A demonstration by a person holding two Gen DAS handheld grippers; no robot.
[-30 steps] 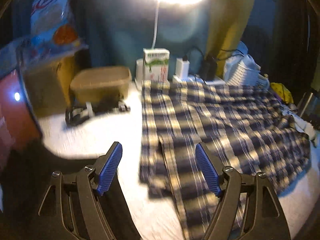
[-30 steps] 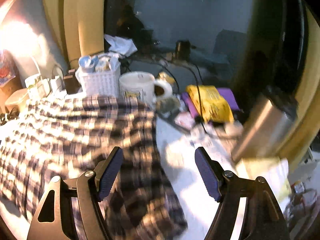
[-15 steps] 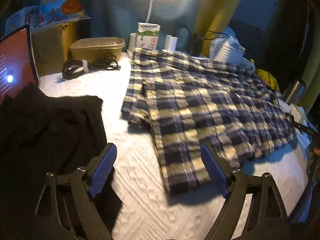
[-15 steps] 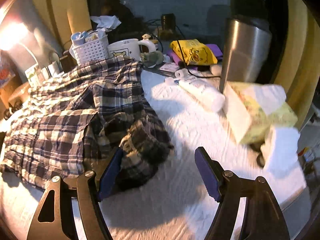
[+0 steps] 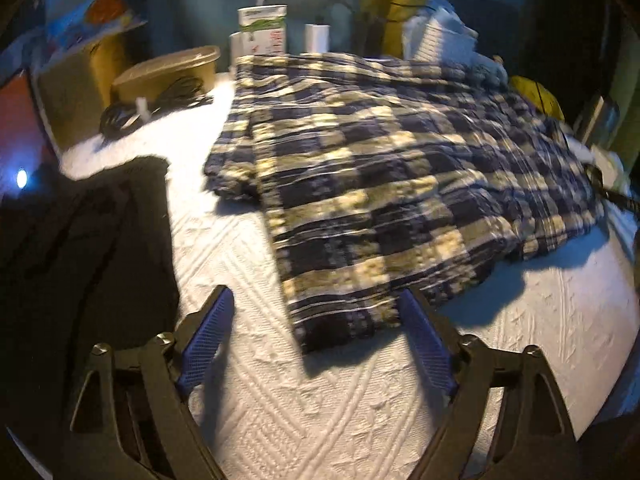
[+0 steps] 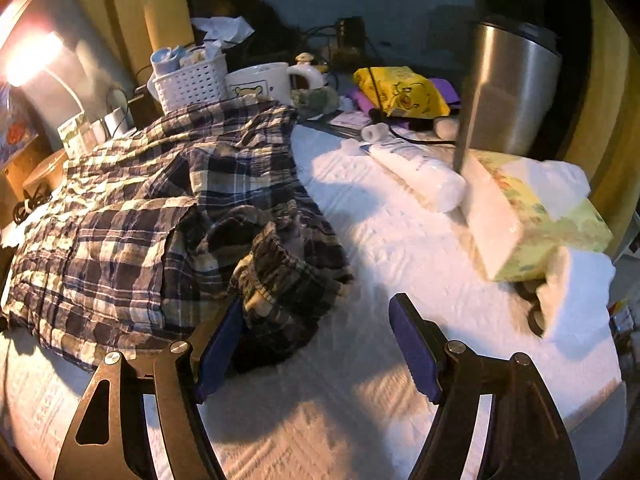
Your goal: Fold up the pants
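Note:
Blue, cream and white plaid pants lie spread over the white quilted bed cover. In the left wrist view a leg hem lies just ahead of and between the blue pads of my left gripper. Its jaws are closing, and the pads do not press the cloth. In the right wrist view the bunched elastic waistband sits by the left pad of my right gripper. These jaws are closing too, with cloth at the left pad only and bare cover between them.
A black garment lies left of the hem, with a coiled cable, a brown container and a carton behind. To the right of the waistband are a white tube, a tissue box, a steel tumbler and a basket.
Both grippers have sunk toward the bed and come closer to the pants, the left toward the leg hem, the right toward the waistband. Both pairs of jaws look slightly narrower.

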